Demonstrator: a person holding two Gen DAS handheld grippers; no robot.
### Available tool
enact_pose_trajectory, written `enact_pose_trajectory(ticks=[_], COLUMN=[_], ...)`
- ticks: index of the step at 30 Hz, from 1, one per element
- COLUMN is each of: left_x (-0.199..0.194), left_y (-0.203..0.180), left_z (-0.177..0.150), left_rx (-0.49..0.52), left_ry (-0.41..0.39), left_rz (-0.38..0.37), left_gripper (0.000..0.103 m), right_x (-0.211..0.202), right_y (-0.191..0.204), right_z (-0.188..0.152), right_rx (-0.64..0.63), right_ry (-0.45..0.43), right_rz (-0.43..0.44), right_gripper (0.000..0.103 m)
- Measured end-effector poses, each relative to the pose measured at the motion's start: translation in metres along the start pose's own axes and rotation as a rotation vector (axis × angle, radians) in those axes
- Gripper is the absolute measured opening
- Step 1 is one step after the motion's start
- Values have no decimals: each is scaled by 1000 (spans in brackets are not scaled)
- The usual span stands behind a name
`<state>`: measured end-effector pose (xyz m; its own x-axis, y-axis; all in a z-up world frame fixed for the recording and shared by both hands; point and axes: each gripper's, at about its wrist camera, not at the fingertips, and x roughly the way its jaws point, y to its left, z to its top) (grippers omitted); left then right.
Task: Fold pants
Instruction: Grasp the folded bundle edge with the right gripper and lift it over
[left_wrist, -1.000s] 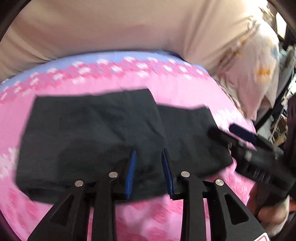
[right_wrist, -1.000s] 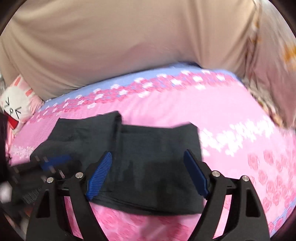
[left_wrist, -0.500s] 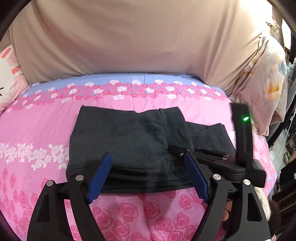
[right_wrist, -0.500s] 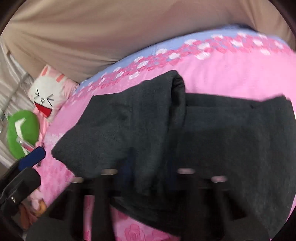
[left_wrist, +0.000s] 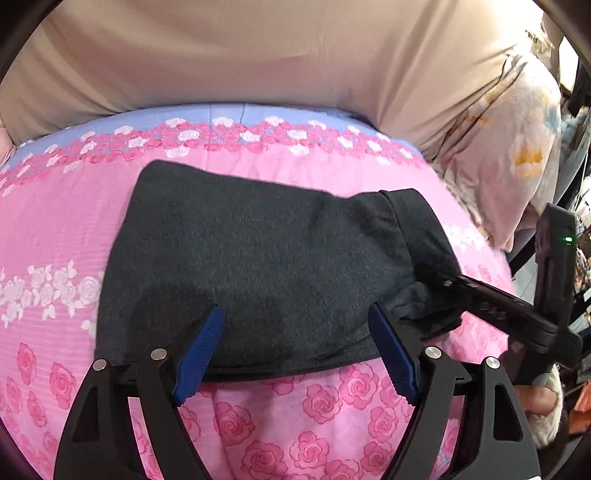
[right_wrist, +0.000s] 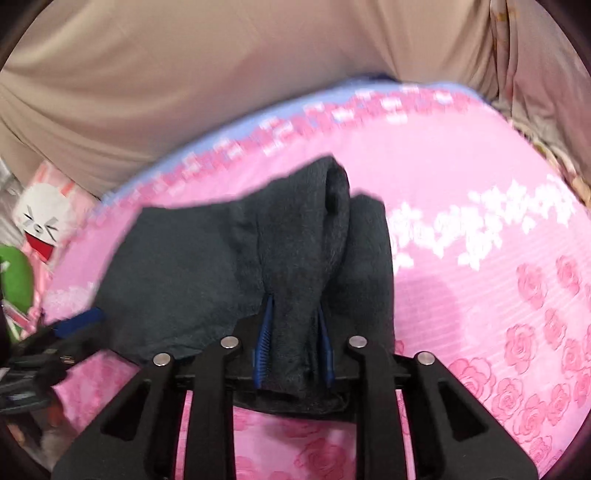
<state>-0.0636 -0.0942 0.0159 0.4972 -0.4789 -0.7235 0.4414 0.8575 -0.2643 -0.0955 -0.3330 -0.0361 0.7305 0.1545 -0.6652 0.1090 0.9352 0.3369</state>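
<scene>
Dark grey pants (left_wrist: 258, 266) lie folded on a pink rose-print bed sheet (left_wrist: 55, 221). My left gripper (left_wrist: 295, 350) stands wide open at their near edge, blue pads on either side of the cloth and not pressing it. In the left wrist view my right gripper (left_wrist: 445, 283) comes in from the right, its tip at the pants' right end. The right wrist view shows that gripper (right_wrist: 294, 343) shut on a raised fold of the pants (right_wrist: 184, 277), with cloth bunched between its pads. A blue pad (right_wrist: 83, 318) of the left gripper shows blurred at the left edge.
A beige cover (left_wrist: 258, 55) rises behind the bed. A pale floral pillow (left_wrist: 517, 147) lies at the right. A white rabbit plush (right_wrist: 40, 218) and a green object (right_wrist: 14, 277) sit at the left end. A hand (left_wrist: 543, 406) holds the right gripper.
My left gripper went from narrow to wide open. My right gripper went from wide open to shut on the pants' right end, which now stands up in a fold.
</scene>
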Motion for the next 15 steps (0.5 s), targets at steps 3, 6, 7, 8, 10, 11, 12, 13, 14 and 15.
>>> enact_pose_trajectory(ticks=[3,6,7,8,10,11,12,13,14,15], left_x=[-8,-1,5,10,9,2,-4,-9,-12,-13], left_y=[3,5,5,5,9,15,23,32,42,60], left_z=[4,5,5,6,10,13,16,19,21,25], left_rx=[11,8,3,-4,-22,-44,-63,-81,-102,-146], left_ry=[-31,-16,-3,14,2,-29,-53,-71,-84,-91], left_rz=[30,33,33,36,32,40,45,53,60,78], left_gripper=[78,78,78,78,78,78,79,85,87,87], right_x=[-17,5,16,12,-4,-12,-18,-20,-18,-13], right_y=[-5,-30,-36,-37,-32,-30,-29,-28,-30,-32], right_z=[3,-8,-13,-16,-13,-12,-10,-6,-1,2], right_rx=[-5,-8,-3,11,8,-2,-7,-13,-18,-13], right_ry=[-34,53,79,56,30,3,-20,-27,-25,-17], right_rz=[-3,-88,-108,-93,-89,-97,-104,-104,-109,-117], right_gripper=[19,24,31,33,39,43,56,64,64,65])
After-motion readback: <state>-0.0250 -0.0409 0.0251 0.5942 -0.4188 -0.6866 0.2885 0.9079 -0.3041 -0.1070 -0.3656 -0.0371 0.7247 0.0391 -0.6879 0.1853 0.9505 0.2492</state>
